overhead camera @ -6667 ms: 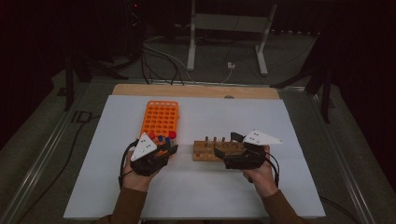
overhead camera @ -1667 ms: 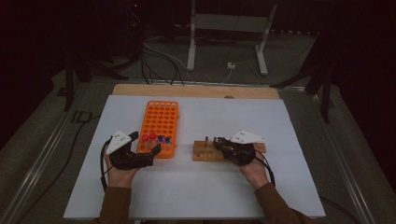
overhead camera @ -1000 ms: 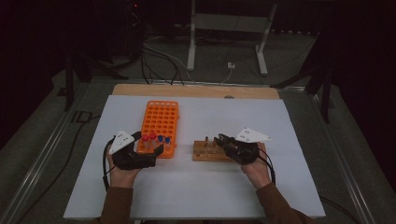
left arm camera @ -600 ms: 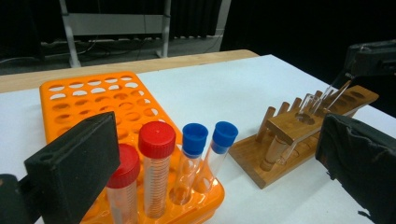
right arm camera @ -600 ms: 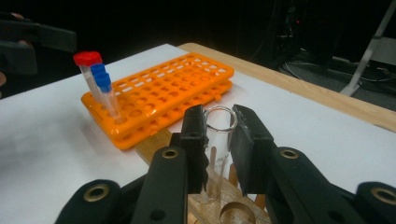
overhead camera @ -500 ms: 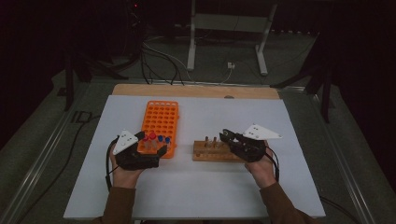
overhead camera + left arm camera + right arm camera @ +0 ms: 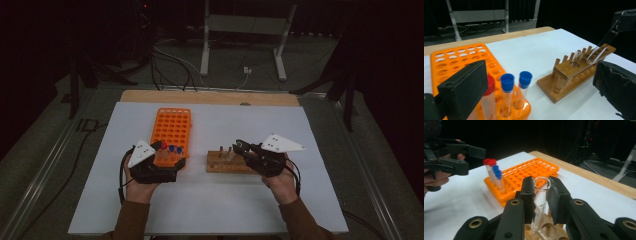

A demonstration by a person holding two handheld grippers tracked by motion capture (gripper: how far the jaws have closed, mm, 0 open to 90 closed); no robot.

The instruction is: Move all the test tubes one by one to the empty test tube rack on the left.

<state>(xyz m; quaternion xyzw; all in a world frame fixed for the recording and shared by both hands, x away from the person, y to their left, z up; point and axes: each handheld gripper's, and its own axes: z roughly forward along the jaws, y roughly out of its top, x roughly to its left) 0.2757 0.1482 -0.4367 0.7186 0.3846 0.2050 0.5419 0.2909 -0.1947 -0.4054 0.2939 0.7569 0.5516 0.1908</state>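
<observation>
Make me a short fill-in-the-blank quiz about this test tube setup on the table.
1. The right tongs are shut on a clear glass ____.
2. The plastic rack with many round holes is coloured ____.
3. Beside the red-capped tube stand two tubes with ____ caps.
4. The rack below the held tube is made of ____.

Missing words: test tube; orange; blue; wood

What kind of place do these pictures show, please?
Probably a lab-style recording bench in a dark room: an orange tube rack with capped tubes, a wooden rack for a glass test tube, and cables on the floor.
</observation>
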